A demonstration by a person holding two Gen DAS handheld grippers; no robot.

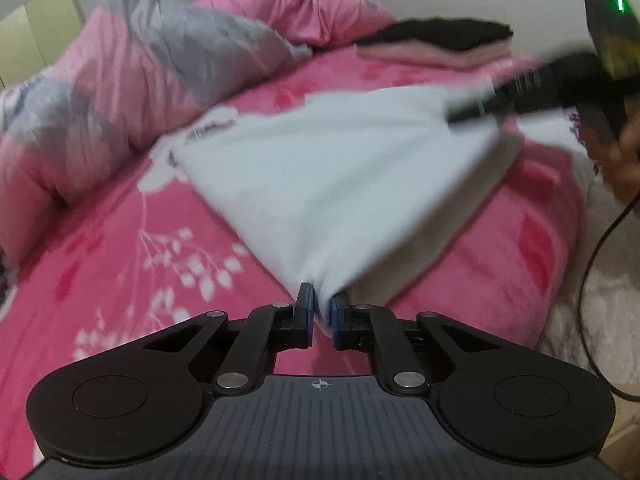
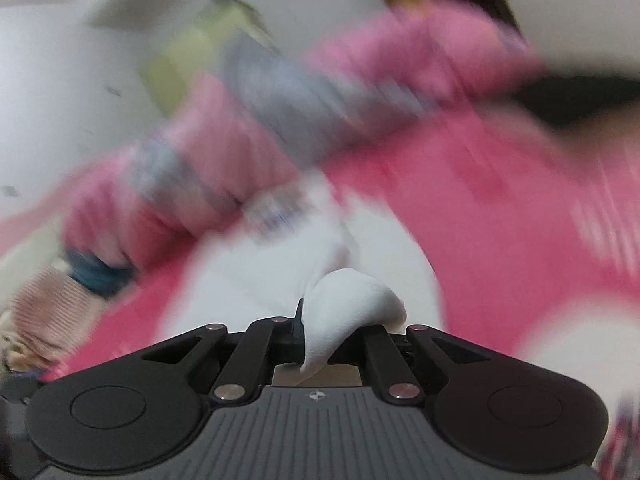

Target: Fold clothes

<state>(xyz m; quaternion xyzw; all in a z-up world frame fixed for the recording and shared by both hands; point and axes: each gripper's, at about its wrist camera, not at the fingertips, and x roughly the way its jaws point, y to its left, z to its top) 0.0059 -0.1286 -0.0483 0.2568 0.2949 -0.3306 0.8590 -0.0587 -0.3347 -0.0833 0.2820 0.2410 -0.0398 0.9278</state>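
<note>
A white garment (image 1: pixel 332 168) lies stretched over a pink flowered bedspread (image 1: pixel 120 248). My left gripper (image 1: pixel 322 308) is shut on its near corner, the cloth pinched between the blue pads. In the left wrist view the right gripper (image 1: pixel 472 114) holds the garment's far right corner, blurred. In the right wrist view my right gripper (image 2: pixel 332 320) is shut on a bunched fold of the white garment (image 2: pixel 348 300), which drapes over its fingers and hides the tips. That view is heavily blurred.
A pink and grey quilt (image 1: pixel 132 76) is heaped along the left and back of the bed. A stack of folded clothes (image 1: pixel 436 42), dark on pink, sits at the back right. A black cable (image 1: pixel 592 264) hangs at the right edge. A person's hand (image 1: pixel 624 160) shows there.
</note>
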